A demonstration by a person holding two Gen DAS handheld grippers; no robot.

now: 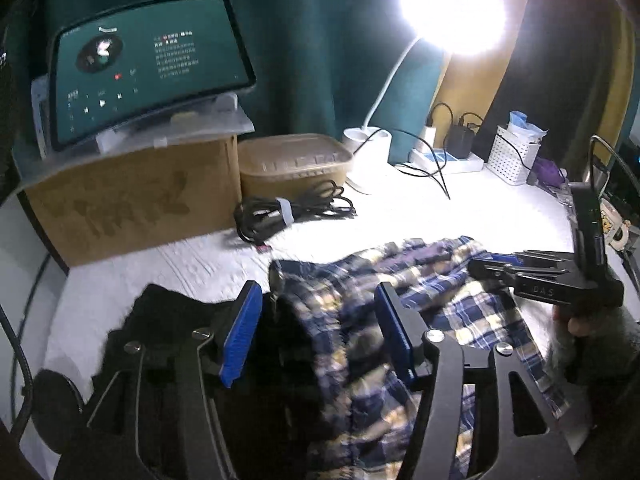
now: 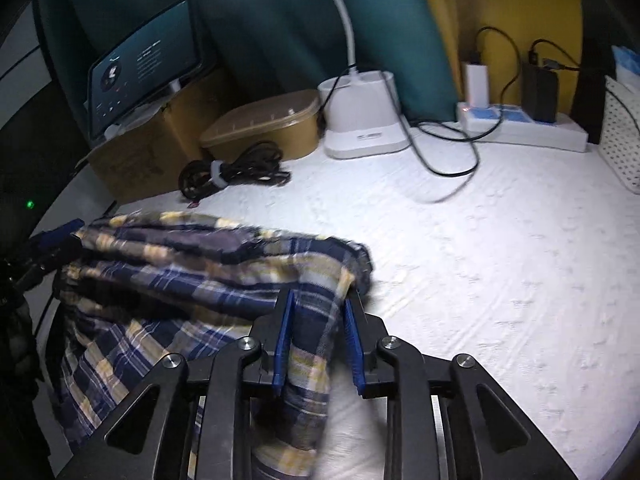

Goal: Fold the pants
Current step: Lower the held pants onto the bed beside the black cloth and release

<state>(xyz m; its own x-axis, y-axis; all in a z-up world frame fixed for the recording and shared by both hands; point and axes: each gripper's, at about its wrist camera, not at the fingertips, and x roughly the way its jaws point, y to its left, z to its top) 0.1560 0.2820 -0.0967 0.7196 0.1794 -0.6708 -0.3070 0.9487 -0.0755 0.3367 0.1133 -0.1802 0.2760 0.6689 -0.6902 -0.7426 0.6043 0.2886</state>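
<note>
Blue, yellow and white plaid pants (image 1: 460, 312) lie bunched on the white textured cover (image 2: 500, 260). My left gripper (image 1: 318, 292) stands open over one end, its blue pads wide apart, with cloth and a dark opening between them. My right gripper (image 2: 319, 298) straddles the other end of the pants (image 2: 180, 272); a fold hangs between its pads, lying against the left pad and free of the right one. In the left wrist view the right gripper (image 1: 480, 266) shows at the right, held by a hand. The left gripper (image 2: 60, 236) shows at the right wrist view's left edge.
At the back stand a tablet (image 1: 148, 68) on a cardboard box (image 1: 132, 200), a brown lidded container (image 1: 296, 164), a bundled black cable (image 1: 292, 212), a lit lamp's base (image 1: 368, 148), a power strip (image 1: 448, 160) and a white basket (image 1: 512, 156). Black cloth (image 1: 160, 308) lies at left.
</note>
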